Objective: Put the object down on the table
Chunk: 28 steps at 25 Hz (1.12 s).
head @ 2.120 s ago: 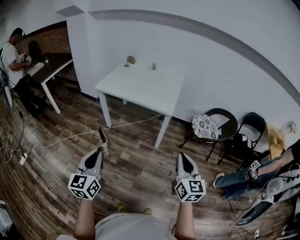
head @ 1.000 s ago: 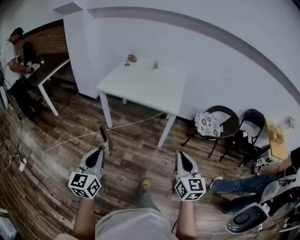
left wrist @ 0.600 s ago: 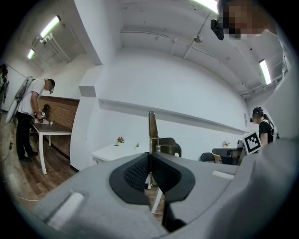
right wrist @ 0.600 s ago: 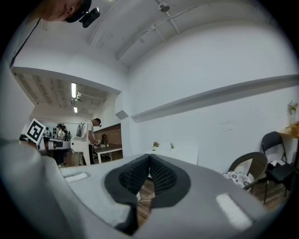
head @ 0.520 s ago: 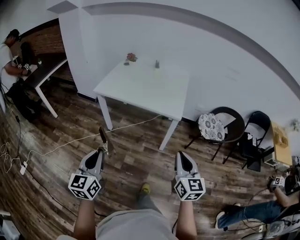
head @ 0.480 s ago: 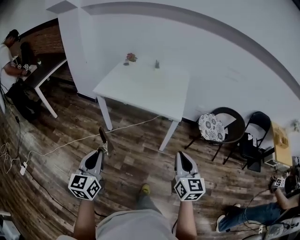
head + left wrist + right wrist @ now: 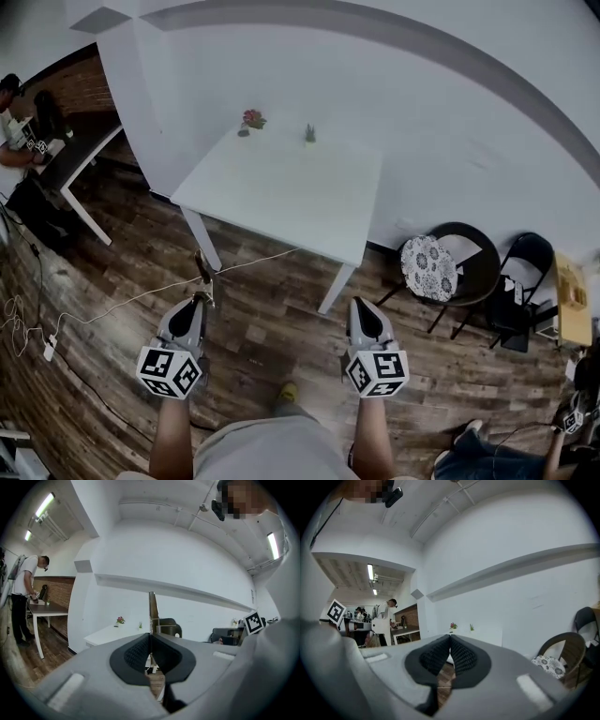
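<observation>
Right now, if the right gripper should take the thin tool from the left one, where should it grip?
Probably the free brown end of the thin tool, from the right: it sticks out clear past the left gripper, whose shut jaws pinch its other end.

Your tool (image 7: 202,270) is a slim thing with a dark brownish end farthest from you and a pale metal part nearer the jaws; what kind of tool it is can't be told. Your left gripper (image 7: 196,300) has it clamped by its lower end, jaws pressed together on it, so it sticks out past the tips and points ahead. In the left gripper view it rises as a thin upright strip seen edge-on, with a small coiled metal piece just beside it above the jaws. It hangs in the air, short of the table (image 7: 281,192) and apart from it. The table is white, with a squarish top on straight white legs.
</observation>
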### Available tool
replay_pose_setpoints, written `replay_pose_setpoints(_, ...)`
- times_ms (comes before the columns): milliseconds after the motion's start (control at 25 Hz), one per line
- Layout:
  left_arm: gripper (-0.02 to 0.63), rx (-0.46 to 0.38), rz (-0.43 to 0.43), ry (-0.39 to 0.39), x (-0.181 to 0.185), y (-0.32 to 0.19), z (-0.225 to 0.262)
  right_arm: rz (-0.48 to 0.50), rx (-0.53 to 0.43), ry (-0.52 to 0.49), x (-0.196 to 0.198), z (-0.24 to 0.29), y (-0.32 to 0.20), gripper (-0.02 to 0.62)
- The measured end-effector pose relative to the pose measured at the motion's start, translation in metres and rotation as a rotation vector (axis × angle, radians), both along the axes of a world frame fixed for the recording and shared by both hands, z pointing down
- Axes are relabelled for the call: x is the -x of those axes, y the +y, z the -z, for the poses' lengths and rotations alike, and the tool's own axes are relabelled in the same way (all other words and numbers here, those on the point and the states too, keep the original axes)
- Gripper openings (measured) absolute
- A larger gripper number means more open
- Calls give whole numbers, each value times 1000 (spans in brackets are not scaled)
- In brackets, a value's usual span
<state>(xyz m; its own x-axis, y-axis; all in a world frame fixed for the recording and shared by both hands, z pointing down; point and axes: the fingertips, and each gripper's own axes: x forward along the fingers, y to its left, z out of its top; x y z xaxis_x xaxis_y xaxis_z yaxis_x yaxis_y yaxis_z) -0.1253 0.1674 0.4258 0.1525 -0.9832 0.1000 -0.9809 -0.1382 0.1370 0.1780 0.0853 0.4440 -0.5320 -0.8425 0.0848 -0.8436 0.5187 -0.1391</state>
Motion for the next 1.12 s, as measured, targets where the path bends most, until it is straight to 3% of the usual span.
replay_pose_setpoints(680, 12, -13, -2, -21, -20, -124, 6, 27, 12, -40, -6, -4, -119, 3)
replay_pose_setpoints(1120, 12, -12, -55, 4, 3, -216, -7, -14, 14, -17, 18, -12, -198, 3)
